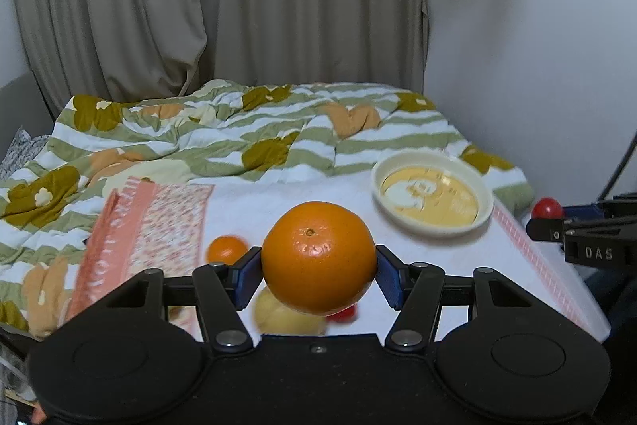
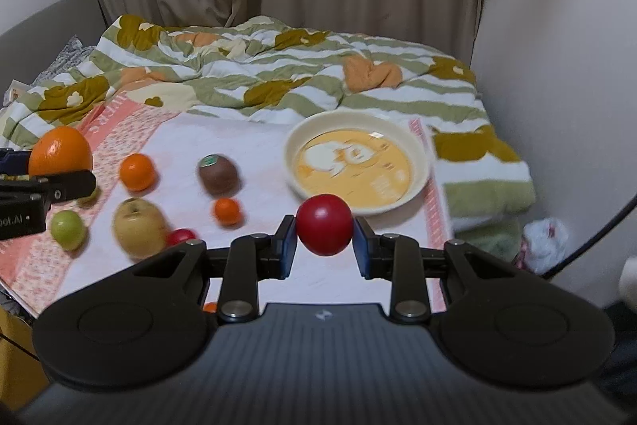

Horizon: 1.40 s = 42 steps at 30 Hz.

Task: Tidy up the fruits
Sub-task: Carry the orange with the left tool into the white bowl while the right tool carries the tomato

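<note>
Fruit in both claws, airborne: left claw (image 1: 318, 275) clamped on orange (image 1: 318, 257); right claw (image 2: 324, 245) clamped on red fruit (image 2: 324, 224), just short of bowl (image 2: 422, 162). Advise: lower inside rim before release; bowl shallow, round fruit likely rolls.

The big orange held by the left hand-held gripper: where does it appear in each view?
Left wrist view: the big orange sits at the centre, clamped between the fingers of the left hand-held gripper.
Right wrist view: the same orange shows at the far left edge, above the white cloth.
Shared landmark: the cream bowl, right of centre in both.
</note>
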{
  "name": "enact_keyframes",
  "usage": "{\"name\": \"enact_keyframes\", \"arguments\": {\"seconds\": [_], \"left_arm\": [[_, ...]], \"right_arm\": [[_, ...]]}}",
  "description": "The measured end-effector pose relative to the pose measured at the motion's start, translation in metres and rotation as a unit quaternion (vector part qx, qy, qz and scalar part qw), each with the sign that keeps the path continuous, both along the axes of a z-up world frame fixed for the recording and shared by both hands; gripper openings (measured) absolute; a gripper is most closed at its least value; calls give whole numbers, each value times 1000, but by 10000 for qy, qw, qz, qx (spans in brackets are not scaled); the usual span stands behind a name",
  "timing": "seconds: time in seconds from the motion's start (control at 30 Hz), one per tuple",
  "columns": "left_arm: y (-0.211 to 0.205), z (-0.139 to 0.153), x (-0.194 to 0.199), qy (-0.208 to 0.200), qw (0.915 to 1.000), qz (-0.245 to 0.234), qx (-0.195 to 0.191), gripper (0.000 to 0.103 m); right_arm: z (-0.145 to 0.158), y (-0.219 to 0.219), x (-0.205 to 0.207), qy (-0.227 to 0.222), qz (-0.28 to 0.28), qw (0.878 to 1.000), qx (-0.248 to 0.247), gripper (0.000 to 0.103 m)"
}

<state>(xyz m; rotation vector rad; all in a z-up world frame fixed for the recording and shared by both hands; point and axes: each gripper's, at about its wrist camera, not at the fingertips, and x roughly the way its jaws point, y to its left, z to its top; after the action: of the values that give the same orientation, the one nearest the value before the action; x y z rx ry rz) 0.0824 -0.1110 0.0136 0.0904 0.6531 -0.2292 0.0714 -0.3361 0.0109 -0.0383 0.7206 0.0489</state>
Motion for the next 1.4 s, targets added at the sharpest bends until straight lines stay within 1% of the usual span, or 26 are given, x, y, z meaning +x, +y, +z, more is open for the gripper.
{"name": "enact_keyframes", "arguments": {"seconds": [0.17, 0.3, 0.43, 0.53, 0.63, 0.83, 1.0, 1.23, 1.4], "left_arm": [[-39, 1, 27, 40, 9998, 189, -76, 64], [-62, 1, 54, 48, 9997, 215, -77, 64], [-84, -2, 89, 161, 9997, 135, -146, 64], [-100, -9, 119, 265, 9995, -29, -183, 64], [-118, -15, 145, 330, 9992, -197, -124, 64], [-150, -35, 196, 452, 9973, -562, 110, 64], [-169, -60, 230, 630, 9942, -822, 289, 64], [-186, -97, 261, 906, 9878, -1141, 544, 64], [-196, -113, 267, 984, 9837, -1322, 724, 64]], "right_arm": [[1, -42, 26, -41, 142, 9998, -105, 45], [0, -65, 54, -39, 234, 9996, -150, 45], [0, -84, 84, -76, 194, 9997, -143, 45], [0, -96, 110, -101, 105, 9999, -59, 45], [-2, -107, 135, -88, 19, 10000, 9, 45], [-10, -121, 181, 24, -135, 9999, 78, 45], [-23, -125, 205, 178, -230, 9995, 99, 45], [-42, -130, 221, 404, -395, 9982, 185, 45], [-49, -136, 224, 525, -542, 9969, 235, 45]]}}
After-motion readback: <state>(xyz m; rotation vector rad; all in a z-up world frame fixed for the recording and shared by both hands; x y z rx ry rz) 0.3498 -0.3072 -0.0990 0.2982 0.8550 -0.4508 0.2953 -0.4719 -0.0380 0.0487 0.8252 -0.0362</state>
